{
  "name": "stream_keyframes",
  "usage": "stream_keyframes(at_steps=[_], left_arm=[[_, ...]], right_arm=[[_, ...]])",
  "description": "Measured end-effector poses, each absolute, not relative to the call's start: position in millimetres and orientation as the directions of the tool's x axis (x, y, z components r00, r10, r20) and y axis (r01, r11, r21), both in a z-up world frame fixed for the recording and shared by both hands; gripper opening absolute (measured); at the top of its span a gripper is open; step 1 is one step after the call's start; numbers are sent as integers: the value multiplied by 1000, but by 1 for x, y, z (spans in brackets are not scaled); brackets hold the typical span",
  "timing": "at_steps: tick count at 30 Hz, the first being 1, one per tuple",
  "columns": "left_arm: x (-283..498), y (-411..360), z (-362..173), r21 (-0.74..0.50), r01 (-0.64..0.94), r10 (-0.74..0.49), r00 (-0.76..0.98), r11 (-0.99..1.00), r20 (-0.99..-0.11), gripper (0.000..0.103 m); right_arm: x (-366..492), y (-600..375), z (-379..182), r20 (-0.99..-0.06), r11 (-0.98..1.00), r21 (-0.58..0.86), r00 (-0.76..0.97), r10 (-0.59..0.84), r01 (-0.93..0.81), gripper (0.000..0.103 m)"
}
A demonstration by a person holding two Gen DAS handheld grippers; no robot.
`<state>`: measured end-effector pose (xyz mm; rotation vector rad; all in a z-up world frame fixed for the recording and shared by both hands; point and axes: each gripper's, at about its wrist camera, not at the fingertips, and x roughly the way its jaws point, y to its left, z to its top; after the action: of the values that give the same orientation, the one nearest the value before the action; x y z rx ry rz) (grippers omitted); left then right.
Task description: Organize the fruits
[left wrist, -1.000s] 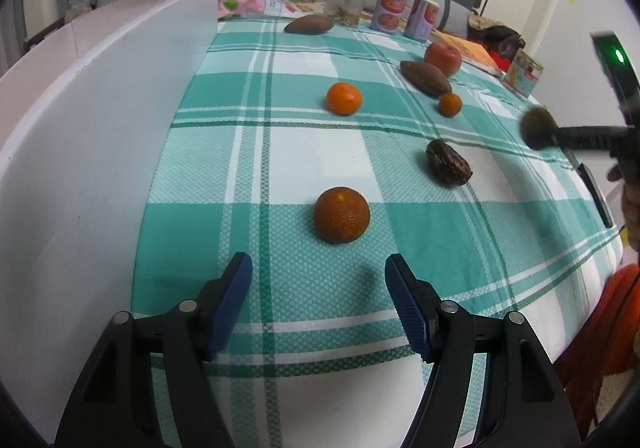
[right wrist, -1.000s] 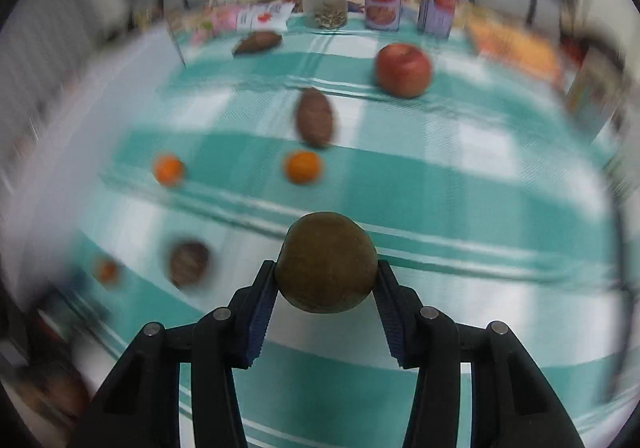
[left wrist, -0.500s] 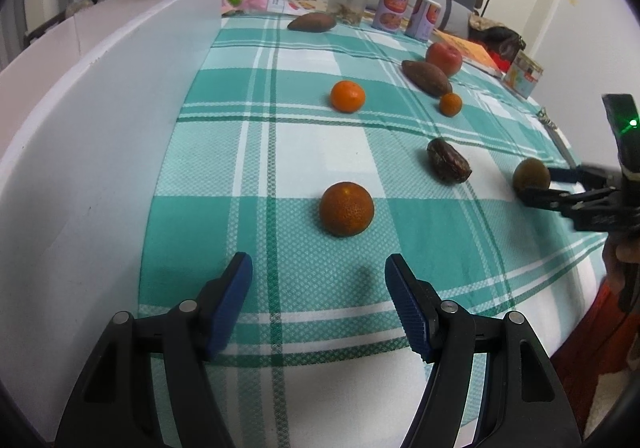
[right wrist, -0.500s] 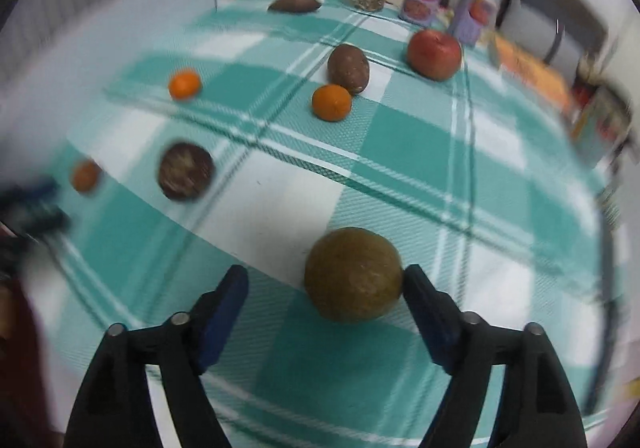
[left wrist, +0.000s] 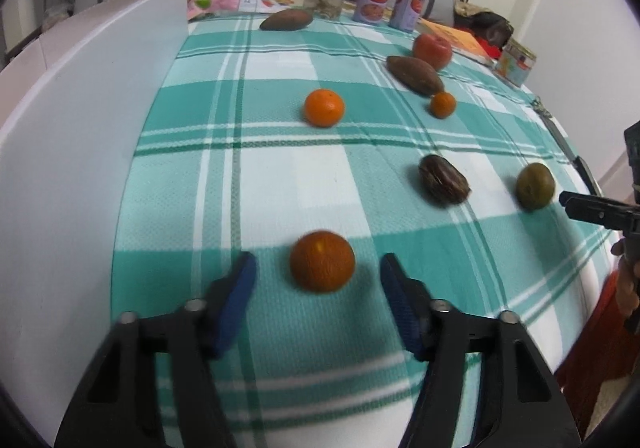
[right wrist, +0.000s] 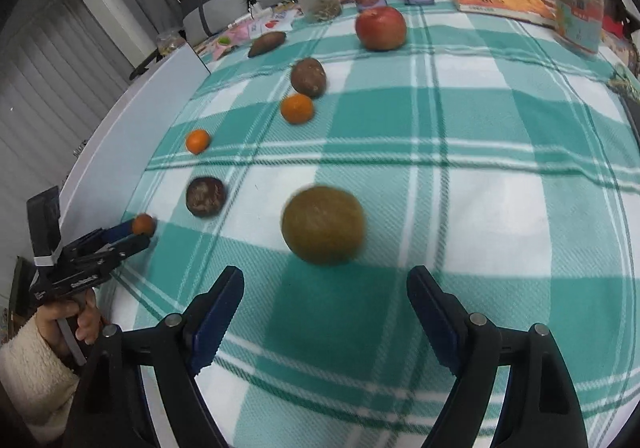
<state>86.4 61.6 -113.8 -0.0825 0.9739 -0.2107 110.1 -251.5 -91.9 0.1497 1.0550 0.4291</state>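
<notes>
On the teal plaid tablecloth (left wrist: 280, 176), the left gripper (left wrist: 318, 288) stands wide open and empty, the near orange (left wrist: 322, 261) dead ahead between its fingertips, while the right gripper (right wrist: 326, 302), equally open, faces the greenish-brown round fruit (right wrist: 323, 224).

The left gripper (left wrist: 316, 284) points toward twelve o'clock in its own wrist view, jaws spread wide, blue-padded fingers (left wrist: 236, 300) entering from five and seven o'clock. In the right wrist view it appears at eight o'clock, gripped by the left hand (right wrist: 70, 322) in a cream sleeve. The right gripper (right wrist: 326, 296) is likewise spread wide, nothing between its fingers, and shows at three o'clock in the left wrist view.
</notes>
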Motion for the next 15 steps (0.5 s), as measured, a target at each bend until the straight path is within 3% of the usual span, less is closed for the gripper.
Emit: stream_keyframes(at_steps=[3, 6, 8, 9, 15], left_arm=[[89, 57, -114, -156, 153, -214, 542, 976, -812, 31], [88, 53, -114, -135, 149, -195, 549, 980, -812, 30], [88, 56, -114, -152, 130, -199, 545, 980, -815, 29], [88, 57, -113, -163, 121, -203, 539, 979, -817, 29], [76, 67, -80, -268, 87, -270, 555, 959, -787, 29]], right_arm=[[125, -248, -94, -802, 905, 340, 424, 421, -256, 83], [136, -242, -98, -799, 900, 357, 418, 432, -249, 82], [142, -235, -102, -802, 902, 353, 416, 428, -248, 68], [146, -232, -106, -817, 910, 341, 404, 411, -236, 52], [144, -223, -95, -841, 921, 325, 380, 386, -216, 49]])
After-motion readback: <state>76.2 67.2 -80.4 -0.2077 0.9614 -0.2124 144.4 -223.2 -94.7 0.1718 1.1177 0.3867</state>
